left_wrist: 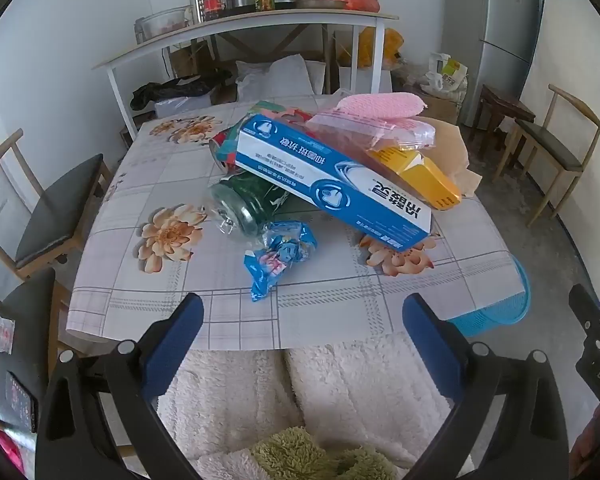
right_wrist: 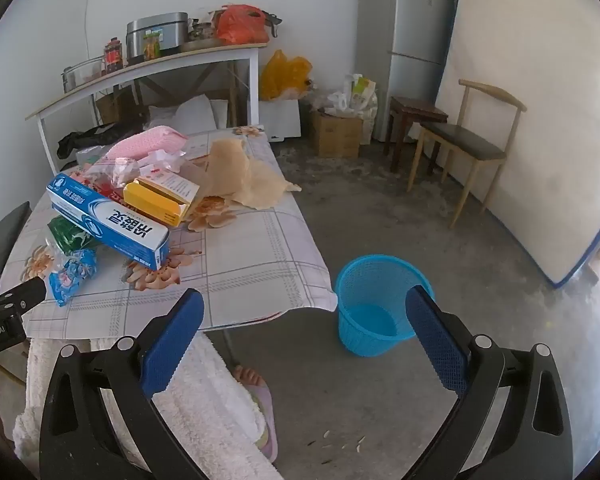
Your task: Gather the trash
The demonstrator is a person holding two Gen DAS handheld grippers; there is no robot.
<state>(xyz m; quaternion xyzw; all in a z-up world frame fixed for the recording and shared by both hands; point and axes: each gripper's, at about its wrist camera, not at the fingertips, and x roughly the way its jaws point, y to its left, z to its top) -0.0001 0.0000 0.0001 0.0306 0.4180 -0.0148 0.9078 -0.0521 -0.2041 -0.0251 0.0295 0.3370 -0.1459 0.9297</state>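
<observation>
While both claws sit low in their frames, neither has hold of anything: left gripper [left_wrist: 300,336] is spread wide, blue pads apart over the near table edge and white fleece below; right gripper [right_wrist: 304,332] is equally wide, left pad over the table corner, right pad overlapping the blue basket [right_wrist: 374,280]. Trash is piled mid-frame on the floral tablecloth [left_wrist: 148,280] in the left wrist view. Blue toothpaste box [left_wrist: 332,184] lies diagonally on top, its upper-left end resting on a can, lower-right end near the cloth. Green can [left_wrist: 248,204] lies on its side under the box, mouth toward lower left. Crumpled blue wrapper [left_wrist: 280,256] sits just below the can, closest to the left claw. Yellow box [left_wrist: 416,176] rests against the toothpaste box on the right; clear plastic bag [left_wrist: 364,132] and pink sponge [left_wrist: 380,106] sit above it at upper centre. Tan paper [right_wrist: 240,176] lies at the far table edge. Basket stands on the floor, lower right of the table, looks empty.
</observation>
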